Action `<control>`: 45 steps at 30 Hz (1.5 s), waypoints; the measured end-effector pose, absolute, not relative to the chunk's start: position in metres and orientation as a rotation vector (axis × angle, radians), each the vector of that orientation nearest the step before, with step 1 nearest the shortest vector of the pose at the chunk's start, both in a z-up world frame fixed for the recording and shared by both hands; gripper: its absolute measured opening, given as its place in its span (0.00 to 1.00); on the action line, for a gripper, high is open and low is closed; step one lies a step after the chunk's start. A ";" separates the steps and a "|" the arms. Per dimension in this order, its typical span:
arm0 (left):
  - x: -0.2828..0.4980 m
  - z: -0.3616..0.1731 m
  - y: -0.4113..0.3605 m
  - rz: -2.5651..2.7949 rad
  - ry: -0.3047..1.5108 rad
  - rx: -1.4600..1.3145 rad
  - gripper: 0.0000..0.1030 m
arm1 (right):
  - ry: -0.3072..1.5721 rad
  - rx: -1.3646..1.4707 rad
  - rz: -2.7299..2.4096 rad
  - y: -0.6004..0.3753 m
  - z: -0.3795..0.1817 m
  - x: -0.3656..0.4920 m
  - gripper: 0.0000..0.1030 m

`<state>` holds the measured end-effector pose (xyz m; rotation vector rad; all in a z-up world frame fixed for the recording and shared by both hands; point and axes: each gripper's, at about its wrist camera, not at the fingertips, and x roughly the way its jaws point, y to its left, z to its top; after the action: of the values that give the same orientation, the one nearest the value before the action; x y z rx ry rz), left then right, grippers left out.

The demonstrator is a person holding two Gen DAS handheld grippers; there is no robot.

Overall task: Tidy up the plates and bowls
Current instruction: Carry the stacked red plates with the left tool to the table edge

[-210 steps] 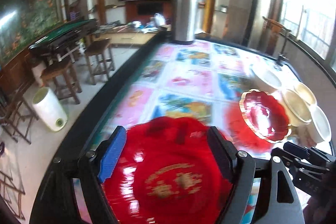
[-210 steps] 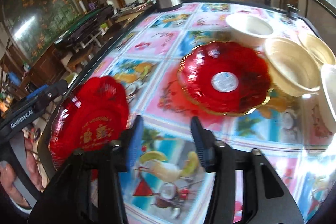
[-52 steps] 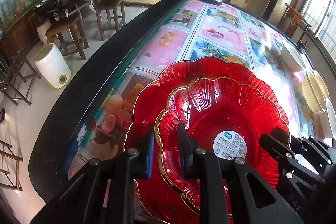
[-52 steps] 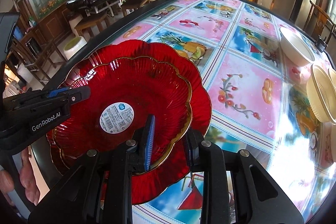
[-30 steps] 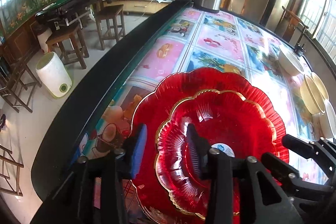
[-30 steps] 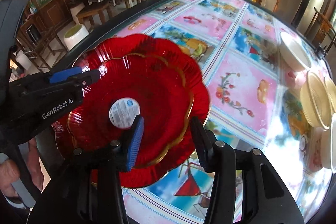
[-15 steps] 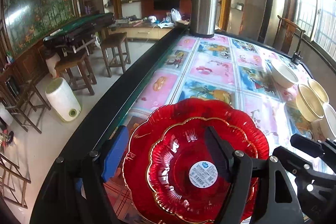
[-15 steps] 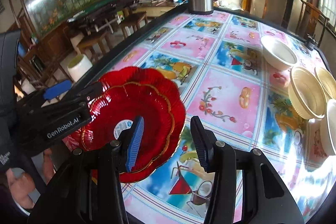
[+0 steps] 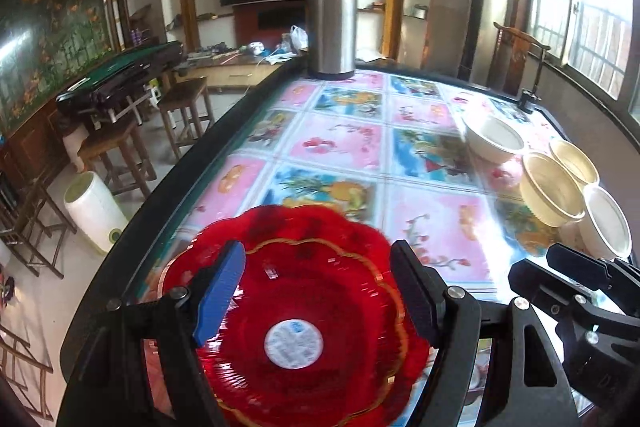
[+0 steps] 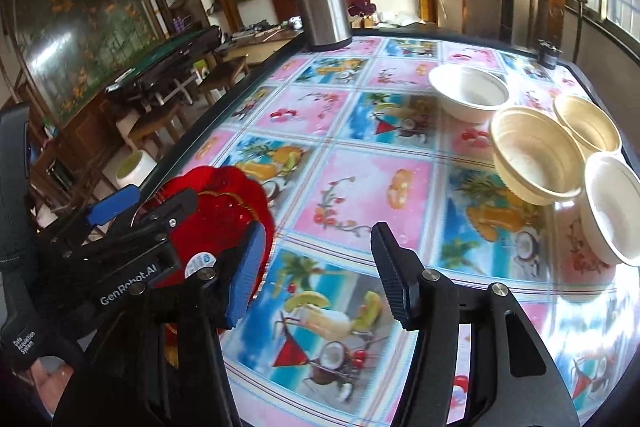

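Two red scalloped plates lie stacked near the table's front left edge, the gold-rimmed plate (image 9: 304,311) with a white sticker on top of the larger red plate (image 9: 320,223). My left gripper (image 9: 316,291) is open and empty above them. My right gripper (image 10: 320,267) is open and empty over the tablecloth, right of the stack (image 10: 224,215). Several cream bowls sit at the right: a white bowl (image 10: 468,91), a stacked bowl (image 10: 532,159) and others (image 10: 612,207). The left gripper (image 10: 120,227) shows in the right wrist view too.
A steel thermos (image 9: 331,23) stands at the table's far edge. A small dark object (image 10: 547,53) sits at the far right. The table rim (image 9: 180,163) runs along the left, with stools (image 9: 120,147) and a white bin (image 9: 94,211) on the floor beyond.
Both grippers let go of the gold-rimmed plate on the larger one, opened, and drew back and up. The right gripper has swung right toward the bowls.
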<state>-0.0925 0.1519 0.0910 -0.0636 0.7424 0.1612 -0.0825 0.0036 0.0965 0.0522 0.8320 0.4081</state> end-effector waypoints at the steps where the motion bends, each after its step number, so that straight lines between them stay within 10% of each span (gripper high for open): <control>1: -0.091 0.092 0.148 0.154 0.742 -0.061 0.73 | 0.830 0.052 0.400 0.000 0.097 -0.082 0.54; 45: -0.029 0.078 -0.021 -0.070 0.821 0.023 0.73 | 0.836 0.264 0.154 -0.170 0.079 -0.064 0.54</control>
<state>-0.0294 -0.0211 0.0776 0.0228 0.8208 -0.0700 -0.0645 -0.1705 0.0790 0.2636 0.8359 0.1544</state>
